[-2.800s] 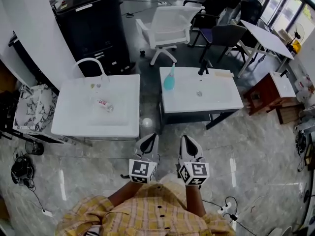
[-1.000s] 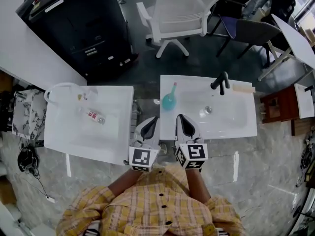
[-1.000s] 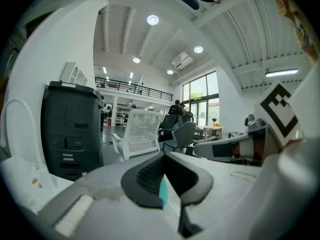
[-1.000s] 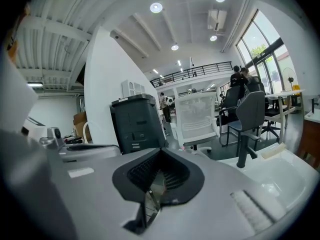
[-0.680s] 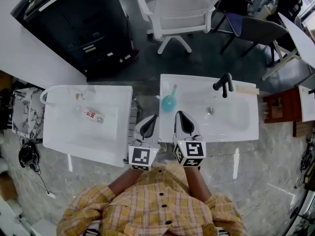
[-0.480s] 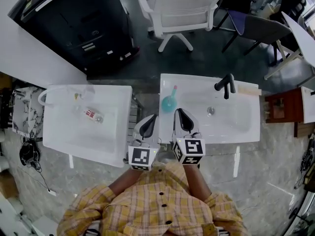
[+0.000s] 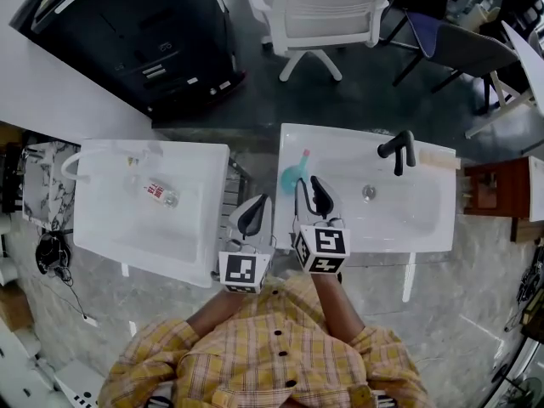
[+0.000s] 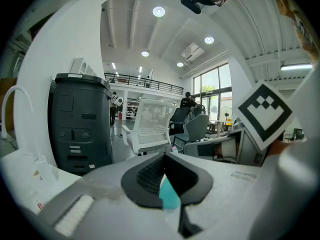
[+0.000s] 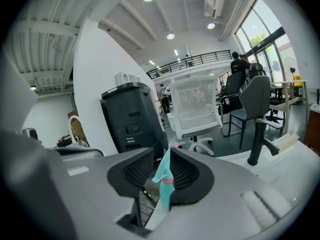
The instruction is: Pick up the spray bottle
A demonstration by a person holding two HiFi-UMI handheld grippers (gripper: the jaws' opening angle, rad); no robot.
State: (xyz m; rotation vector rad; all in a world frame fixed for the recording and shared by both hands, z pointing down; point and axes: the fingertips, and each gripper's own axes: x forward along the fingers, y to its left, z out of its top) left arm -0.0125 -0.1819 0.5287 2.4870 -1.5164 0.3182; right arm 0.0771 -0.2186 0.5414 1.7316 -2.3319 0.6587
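Observation:
A teal spray bottle [image 7: 293, 175] with a pink top stands on the left rim of the right-hand white sink [image 7: 425, 232]. My right gripper [image 7: 309, 187] is just short of it, slightly to its right. Its jaws have just been opening and stand apart, with no pad touching the bottle. In the right gripper view the bottle [image 9: 164, 176] shows through the gap of that gripper [image 9: 162, 155]. My left gripper [image 7: 256, 206] hangs over the gap between the two sinks, its tips together. In the left gripper view, teal [image 8: 168, 196] shows below the tips of that gripper [image 8: 165, 158].
A black faucet [image 7: 399, 150] stands at the back of the right sink. The left white sink [image 7: 102, 245] holds a small clear bottle with a red label [image 7: 159, 194]. Behind the sinks are a black cabinet [image 7: 144, 32] and a white office chair [image 7: 319, 11].
The view has closed in on the sinks. My right gripper has moved forward up to the spray bottle and its jaws have parted. The left gripper has trailed slightly behind.

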